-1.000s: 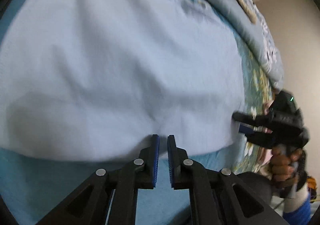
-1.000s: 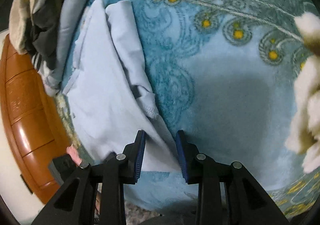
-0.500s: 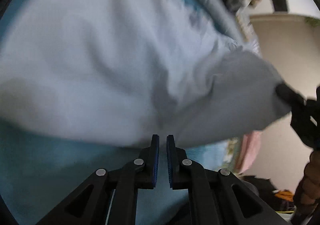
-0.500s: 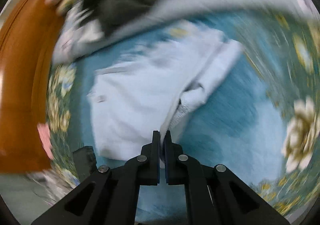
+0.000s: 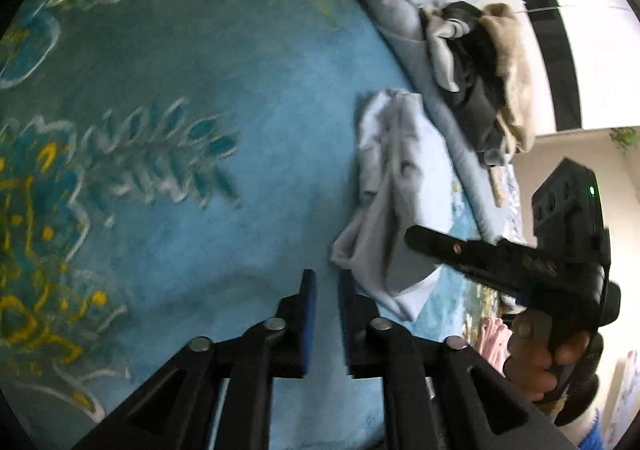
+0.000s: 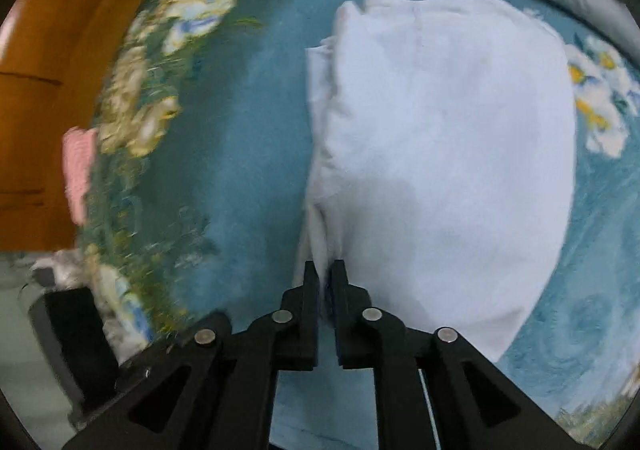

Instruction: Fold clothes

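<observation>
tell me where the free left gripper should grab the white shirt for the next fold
Probably the bunched corner of the white shirt nearest the left gripper, coming in low along the blanket. That edge is lifted into folds and unheld; the right gripper pinches another edge.

Teal floral bedspread [image 5: 208,98], orange wooden headboard [image 6: 48,50], grey quilt [image 5: 400,14] along edge

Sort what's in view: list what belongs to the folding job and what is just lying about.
Job in hand:
pale blue garment
right gripper, shut on the garment's edge
left gripper, slightly apart, holding nothing

Lying about:
pile of dark and beige clothes
grey duvet
pink cloth
floral blue bedspread
</observation>
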`<state>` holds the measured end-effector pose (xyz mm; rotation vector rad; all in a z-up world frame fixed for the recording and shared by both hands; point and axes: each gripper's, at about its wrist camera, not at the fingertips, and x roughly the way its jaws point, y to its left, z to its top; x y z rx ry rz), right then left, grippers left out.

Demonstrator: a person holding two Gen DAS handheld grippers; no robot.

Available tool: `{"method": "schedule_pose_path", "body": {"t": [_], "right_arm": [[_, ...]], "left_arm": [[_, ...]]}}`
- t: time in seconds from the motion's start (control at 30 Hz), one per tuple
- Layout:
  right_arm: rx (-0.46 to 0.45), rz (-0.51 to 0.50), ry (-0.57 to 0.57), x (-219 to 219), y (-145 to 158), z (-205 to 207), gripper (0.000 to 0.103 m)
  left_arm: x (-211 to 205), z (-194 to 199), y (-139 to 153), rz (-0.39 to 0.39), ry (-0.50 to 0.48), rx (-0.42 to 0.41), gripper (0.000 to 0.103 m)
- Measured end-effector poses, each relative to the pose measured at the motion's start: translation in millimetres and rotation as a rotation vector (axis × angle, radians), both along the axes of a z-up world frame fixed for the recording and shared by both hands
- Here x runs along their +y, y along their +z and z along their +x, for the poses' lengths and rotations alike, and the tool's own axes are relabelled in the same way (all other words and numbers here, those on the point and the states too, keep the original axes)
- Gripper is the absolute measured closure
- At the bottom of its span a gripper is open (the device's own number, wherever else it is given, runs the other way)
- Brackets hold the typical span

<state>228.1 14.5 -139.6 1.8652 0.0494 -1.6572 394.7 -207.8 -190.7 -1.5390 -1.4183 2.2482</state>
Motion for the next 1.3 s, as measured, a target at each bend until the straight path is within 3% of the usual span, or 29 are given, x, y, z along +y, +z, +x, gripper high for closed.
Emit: {"method": "schedule_pose_path", "body": {"t": [0.07,0.13,0.2,0.33,0.4,0.5,0.6,0.7,0.73,0.77,0.8,0.93,1.03,1.2,1.3], "right_arm": [[-0.028,-0.083,0.005,10.8,9.4,1.3,0.074],[0.007,-0.103,-0.080,41.0,17.9,-8.9,0.071],[0.048,-0.099,-0.189,78.1,22.5,-18.9,0.070],[0.068,-0.034,-0.444,160.8,2.3,-21.5,0.059],[0.024,-0.035,-0.499,179.5,-13.3,-14.9,0.056],[-0.038,-0.053,-0.512,183.2,-33.1,-3.1,0.055],[-0.066,-0.047,-0.499,177.5,-46.7,5.8,0.055],[-0.097,-0.043,-0.530,173.8,-58.7,17.0,0.056],[-0.108,-0.046,-0.538,174.8,-58.8,17.7,0.065],[-0.118,-0.050,-0.547,175.9,-58.9,18.4,0.092],[-0.128,-0.054,-0.554,177.1,-58.7,18.8,0.095],[-0.112,-0.090,-0.522,189.0,-37.4,8.2,0.096],[-0.040,-0.093,-0.453,206.5,-9.5,-5.8,0.097],[0.068,0.010,-0.380,259.3,23.8,-44.3,0.097],[0.116,0.108,-0.317,272.0,34.1,-68.4,0.097]], "left_arm": [[-1.5,-11.8,3.5,0.005,-0.035,0.035,0.061],[9.5,-33.3,7.2,0.008,-0.063,0.072,0.045],[20.1,-53.5,6.2,0.004,-0.097,0.073,0.037],[28.9,-74.8,-3.5,-0.029,-0.137,0.024,0.035],[28.7,-76.9,-10.8,-0.038,-0.130,-0.006,0.035],[28.5,-80.0,-21.6,-0.051,-0.119,-0.051,0.044],[28.3,-80.4,-28.4,-0.044,-0.110,-0.082,0.074],[29.4,-79.7,-31.9,-0.026,-0.105,-0.097,0.090],[31.1,-79.1,-31.0,-0.032,-0.108,-0.094,0.092],[32.8,-78.1,-29.3,-0.038,-0.109,-0.091,0.093],[34.2,-76.2,-27.0,-0.032,-0.100,-0.089,0.094],[49.6,-68.2,-16.2,0.020,-0.075,-0.071,0.096],[76.3,-63.4,-8.4,0.060,-0.101,-0.052,0.096],[166.9,-84.3,-10.7,0.174,-0.252,-0.046,0.096],[202.4,-99.5,-11.5,0.191,-0.294,-0.037,0.096]]}}
